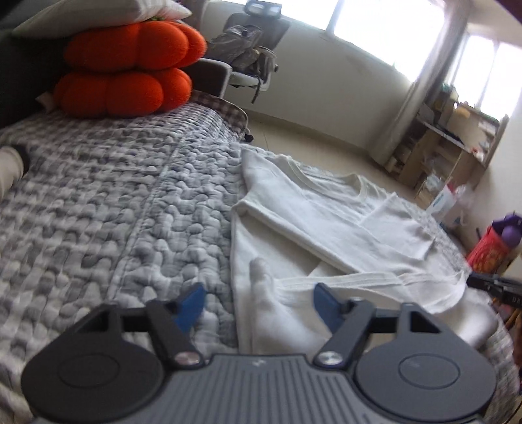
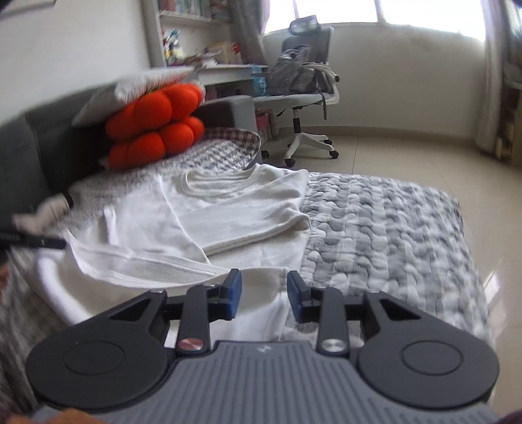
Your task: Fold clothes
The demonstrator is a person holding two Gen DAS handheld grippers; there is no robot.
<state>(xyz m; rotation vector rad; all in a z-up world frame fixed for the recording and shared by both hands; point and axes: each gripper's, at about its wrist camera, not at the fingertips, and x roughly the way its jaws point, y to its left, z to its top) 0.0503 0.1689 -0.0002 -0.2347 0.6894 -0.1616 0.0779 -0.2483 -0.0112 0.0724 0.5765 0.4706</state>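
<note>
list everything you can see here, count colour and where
white shirt: 1, white, spread on the bed, sleeves folded in over the body
quilt: 1, grey and white, covering the bed
pumpkin cushions: 2, orange, stacked at the head of the bed
pillow: 1, white, on top of the cushions
office chair: 1, white and grey, on the floor by the window, with a grey bag on the seat
shelves: 1 unit, wooden, cluttered, against the wall beside the curtain
red bag: 1, red, on the floor past the bed
left gripper: 1, black with blue pads, open over the near edge of the shirt
right gripper: 1, black with blue pads, open over the near hem of the shirt
</note>
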